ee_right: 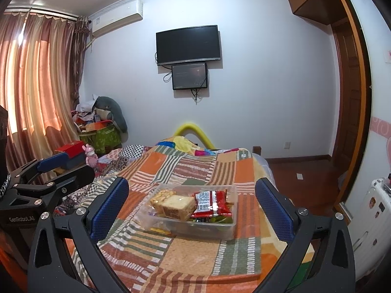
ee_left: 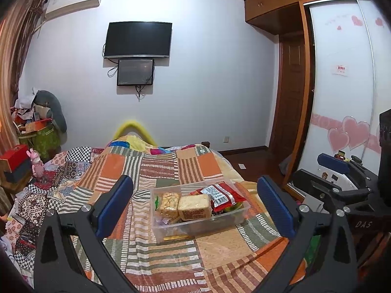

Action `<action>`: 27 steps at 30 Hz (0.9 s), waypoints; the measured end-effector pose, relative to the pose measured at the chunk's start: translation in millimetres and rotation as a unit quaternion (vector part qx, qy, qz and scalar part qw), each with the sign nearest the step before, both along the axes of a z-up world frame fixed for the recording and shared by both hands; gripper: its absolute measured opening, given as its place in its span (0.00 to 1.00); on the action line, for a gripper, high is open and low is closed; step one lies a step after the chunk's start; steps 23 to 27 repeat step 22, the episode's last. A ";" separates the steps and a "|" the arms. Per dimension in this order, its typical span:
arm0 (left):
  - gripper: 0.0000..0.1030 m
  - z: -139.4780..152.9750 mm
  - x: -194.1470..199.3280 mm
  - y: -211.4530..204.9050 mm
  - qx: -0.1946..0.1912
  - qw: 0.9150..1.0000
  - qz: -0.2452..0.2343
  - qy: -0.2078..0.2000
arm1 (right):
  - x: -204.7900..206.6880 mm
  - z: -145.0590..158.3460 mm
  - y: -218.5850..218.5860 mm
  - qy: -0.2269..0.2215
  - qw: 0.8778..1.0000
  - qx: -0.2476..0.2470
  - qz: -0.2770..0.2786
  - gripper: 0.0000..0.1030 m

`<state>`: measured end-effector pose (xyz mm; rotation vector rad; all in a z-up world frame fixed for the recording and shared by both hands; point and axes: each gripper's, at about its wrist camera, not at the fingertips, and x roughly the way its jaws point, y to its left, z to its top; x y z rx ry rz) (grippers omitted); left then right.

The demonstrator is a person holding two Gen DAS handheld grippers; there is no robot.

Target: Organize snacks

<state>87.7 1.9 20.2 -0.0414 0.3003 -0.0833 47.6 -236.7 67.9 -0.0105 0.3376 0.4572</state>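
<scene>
A clear plastic box (ee_left: 156, 229) (ee_right: 228, 229) sits on the patchwork blanket, ahead of both grippers. Inside lie a red snack packet (ee_left: 221, 194) (ee_right: 211, 204), a wrapped tan cake slice (ee_left: 194, 206) (ee_right: 178, 206) and a bag of small crackers (ee_left: 168, 201) (ee_right: 161, 195); other wrappers beneath are half hidden. My left gripper (ee_left: 198, 207) is open, short of the box, nothing between its blue pads. My right gripper (ee_right: 191, 210) is open too and holds nothing. The right gripper (ee_left: 333, 162) also shows in the left wrist view, and the left gripper (ee_right: 52, 162) in the right wrist view.
The blanket (ee_left: 220, 249) (ee_right: 195, 251) covers a bed that drops to a wooden floor (ee_right: 300, 171) on the right. A wardrobe with sliding doors (ee_left: 342, 85) stands right. A cluttered pile, a red box (ee_right: 69, 146) and a pink toy (ee_right: 90, 155) lie left by the curtains.
</scene>
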 end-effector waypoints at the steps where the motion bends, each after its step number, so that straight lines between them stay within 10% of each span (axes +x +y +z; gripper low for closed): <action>1: 1.00 0.0 -0.3 -0.4 0.001 1.000 0.000 -0.001 | -0.1 0.1 -0.3 0.000 1.000 0.000 0.000 1.00; 27: 1.00 -4.1 0.3 -4.2 -0.005 1.000 -0.006 0.007 | -0.2 -1.4 -0.2 0.002 1.000 -0.002 -0.002 1.00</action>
